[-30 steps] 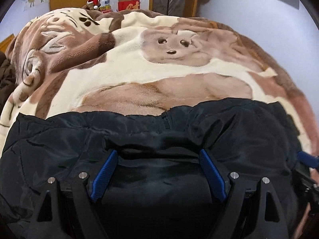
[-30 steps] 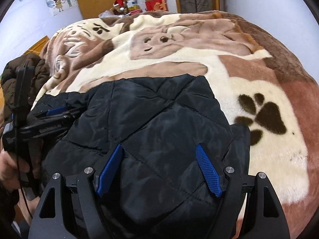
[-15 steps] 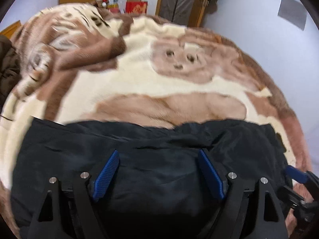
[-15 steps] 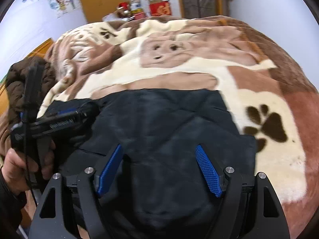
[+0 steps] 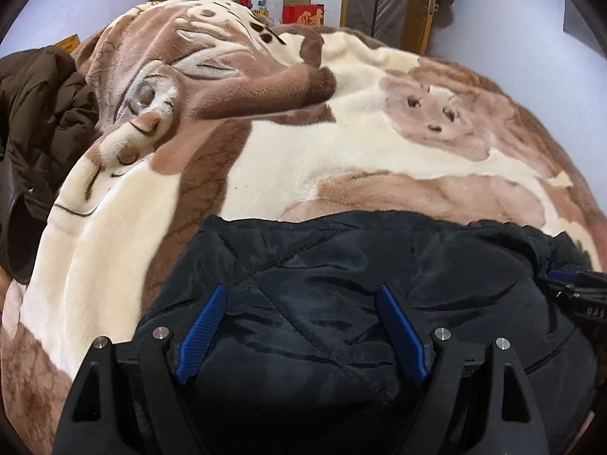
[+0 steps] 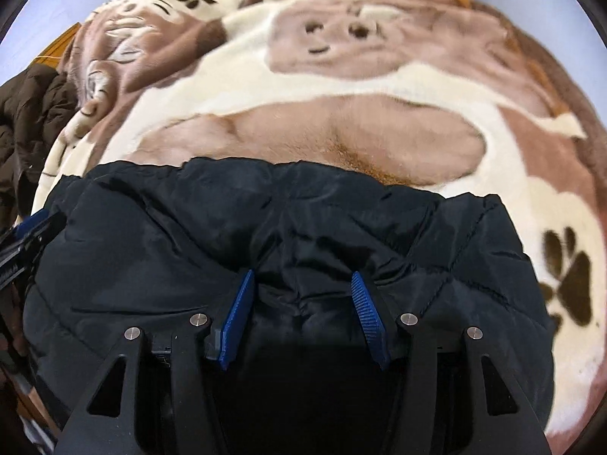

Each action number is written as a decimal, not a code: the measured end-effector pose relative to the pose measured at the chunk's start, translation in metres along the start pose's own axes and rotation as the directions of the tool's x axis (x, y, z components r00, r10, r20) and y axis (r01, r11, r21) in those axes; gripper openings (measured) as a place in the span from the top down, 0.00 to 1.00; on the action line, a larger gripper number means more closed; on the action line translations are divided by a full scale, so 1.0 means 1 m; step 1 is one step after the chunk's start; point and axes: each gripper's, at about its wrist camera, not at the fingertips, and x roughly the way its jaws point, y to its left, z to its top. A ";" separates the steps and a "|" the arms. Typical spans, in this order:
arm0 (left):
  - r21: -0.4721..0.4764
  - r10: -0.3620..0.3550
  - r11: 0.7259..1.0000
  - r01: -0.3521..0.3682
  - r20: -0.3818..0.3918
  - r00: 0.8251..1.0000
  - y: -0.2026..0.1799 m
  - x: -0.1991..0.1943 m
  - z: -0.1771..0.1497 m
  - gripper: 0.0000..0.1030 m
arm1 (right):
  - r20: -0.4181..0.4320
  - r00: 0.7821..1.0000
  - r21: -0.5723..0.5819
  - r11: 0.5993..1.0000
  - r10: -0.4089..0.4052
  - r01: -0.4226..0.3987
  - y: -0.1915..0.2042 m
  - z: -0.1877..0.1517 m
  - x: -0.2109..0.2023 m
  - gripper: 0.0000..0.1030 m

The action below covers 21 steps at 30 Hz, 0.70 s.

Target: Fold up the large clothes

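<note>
A black quilted jacket (image 5: 341,265) lies on a brown-and-cream plush blanket (image 5: 303,151) covering the bed. My left gripper (image 5: 301,290) stands open over the jacket's left part, its blue pads (image 5: 205,326) wide apart above the fabric. In the right wrist view the jacket (image 6: 189,227) fills the lower half. My right gripper (image 6: 302,275) points steeply down into it, its jaws closing with a puckered bunch of fabric between the pads (image 6: 237,311). Each view catches the other gripper at an edge: the right one (image 5: 576,292) and the left one (image 6: 22,235).
A dark brown padded coat (image 5: 38,121) is heaped at the bed's left edge, also seen in the right view (image 6: 26,113). Cardboard boxes (image 5: 303,11) and wooden doors stand beyond the bed's far end. A pale wall runs along the right.
My left gripper has slid left along the jacket, bringing its left edge and the brown coat into view. My right gripper has dropped closer and narrowed its jaws, gathering fabric.
</note>
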 end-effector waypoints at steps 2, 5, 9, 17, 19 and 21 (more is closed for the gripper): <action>0.023 0.023 0.999 -0.022 -0.010 1.000 -0.005 0.004 0.002 0.19 | -0.011 1.000 -0.003 1.000 -0.015 0.015 0.003 0.000 0.001 0.48; 0.018 0.018 1.000 -0.017 -0.009 1.000 -0.004 -0.009 0.004 0.20 | -0.009 1.000 0.013 1.000 -0.007 0.007 0.001 0.000 -0.006 0.48; -0.022 -0.031 0.999 0.032 0.042 0.999 0.015 -0.047 -0.001 0.20 | 0.086 0.996 0.019 1.000 0.016 -0.017 -0.009 -0.010 -0.055 0.48; 0.000 -0.053 0.999 0.053 0.040 0.998 0.028 -0.065 -0.046 0.20 | 0.125 0.992 0.025 1.000 -0.018 0.015 -0.040 -0.074 -0.093 0.48; 0.012 -0.043 0.999 0.043 0.005 0.999 0.024 -0.045 -0.051 0.18 | 0.106 0.994 0.012 0.999 -0.036 0.035 -0.044 -0.075 -0.073 0.48; -0.007 -0.037 0.999 0.037 0.002 0.999 0.024 -0.034 -0.049 0.17 | 0.081 0.996 0.032 0.999 -0.035 0.032 -0.050 -0.064 -0.058 0.48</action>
